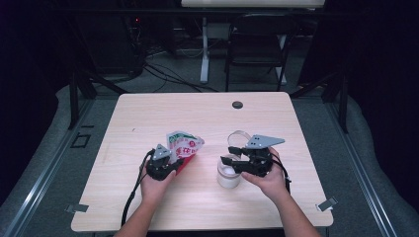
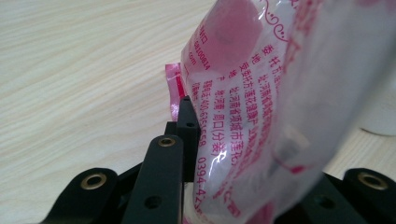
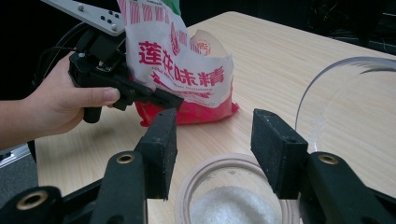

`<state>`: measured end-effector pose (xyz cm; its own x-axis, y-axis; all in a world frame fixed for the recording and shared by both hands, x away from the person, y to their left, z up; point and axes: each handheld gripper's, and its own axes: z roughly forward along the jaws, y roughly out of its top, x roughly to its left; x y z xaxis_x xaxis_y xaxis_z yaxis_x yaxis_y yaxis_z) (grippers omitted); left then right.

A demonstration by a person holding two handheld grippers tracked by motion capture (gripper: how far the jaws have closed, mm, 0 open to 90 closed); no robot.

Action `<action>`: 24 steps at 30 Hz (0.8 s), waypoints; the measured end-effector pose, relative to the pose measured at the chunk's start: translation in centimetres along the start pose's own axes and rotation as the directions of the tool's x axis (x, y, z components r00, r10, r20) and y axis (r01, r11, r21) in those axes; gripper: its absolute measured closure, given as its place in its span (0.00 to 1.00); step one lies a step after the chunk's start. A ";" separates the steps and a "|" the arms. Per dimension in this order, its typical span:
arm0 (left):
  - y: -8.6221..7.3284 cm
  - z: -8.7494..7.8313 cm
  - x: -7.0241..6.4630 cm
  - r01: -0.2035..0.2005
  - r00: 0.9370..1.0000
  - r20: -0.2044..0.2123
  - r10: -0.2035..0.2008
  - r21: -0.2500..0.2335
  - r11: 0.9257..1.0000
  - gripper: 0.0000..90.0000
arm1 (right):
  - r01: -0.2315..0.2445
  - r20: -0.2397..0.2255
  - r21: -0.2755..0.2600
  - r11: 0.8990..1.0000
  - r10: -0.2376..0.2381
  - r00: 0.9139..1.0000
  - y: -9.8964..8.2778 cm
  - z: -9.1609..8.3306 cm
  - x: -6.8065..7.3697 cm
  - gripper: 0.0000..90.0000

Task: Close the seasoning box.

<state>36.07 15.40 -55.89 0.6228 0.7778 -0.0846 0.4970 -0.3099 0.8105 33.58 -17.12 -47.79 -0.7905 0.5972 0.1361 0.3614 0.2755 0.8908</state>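
Pale wood-grain tabletop, a person's two forearms coming in from the near edge.

Left tool: jaws closed on the lower part of a red-and-white printed plastic pouch. In the left gripper view one black jaw lies against the pouch's clear printed film; the other jaw is hidden behind the film. From the right gripper view the pouch stands tilted, its red bottom seam resting on the tabletop, top crumpled and leaning toward the person's right. Large red characters across its white front. Contents cannot be seen through the print; a rounded bulge shows in the film up close.

Right tool: poised at the mouth of a small white round jar that stands on the tabletop near the front edge, just beside the pouch on its right. In the right gripper view both jaws stand apart on either side of the jar's rim, pads clear of it, nothing gripped. Inside the jar: white granular powder, filling the bottom.

Clear round plastic lid stands beside the jar, hinged up, faint white dust clinging inside. In the high view it shows just behind the right tool.
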 end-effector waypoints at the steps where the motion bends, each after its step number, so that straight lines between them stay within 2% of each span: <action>1: 0.0 -0.1 0.1 0.002 1.000 -0.008 -0.002 -0.003 1.000 0.86 | 0.002 0.000 0.000 1.000 -0.002 1.000 0.0 0.0 0.0 0.56; 9: 0.1 -1.4 1.1 0.013 0.998 -0.059 -0.014 -0.027 1.000 0.86 | -0.003 -0.001 -0.002 1.000 0.003 1.000 0.1 0.0 -0.1 0.56; 14: 0.1 -2.4 1.9 0.027 0.995 -0.097 -0.031 -0.044 0.999 0.86 | -0.002 -0.005 -0.003 1.000 0.002 1.000 0.2 0.2 0.0 0.56; 18: -0.2 -3.3 3.0 0.051 0.989 -0.135 -0.058 -0.059 0.997 0.86 | 0.001 -0.010 0.000 1.000 -0.001 1.000 0.3 0.3 0.0 0.56; 24: -0.7 -4.5 4.5 0.078 0.975 -0.203 -0.089 -0.064 0.995 0.86 | 0.001 -0.014 -0.006 1.000 -0.001 1.000 0.4 0.6 0.1 0.56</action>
<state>35.83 21.58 -54.22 0.4403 0.8971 -0.0368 0.5042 -0.2131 0.8369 33.96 -16.52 -47.62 -0.7976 0.5864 0.1412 0.3579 0.2717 0.8933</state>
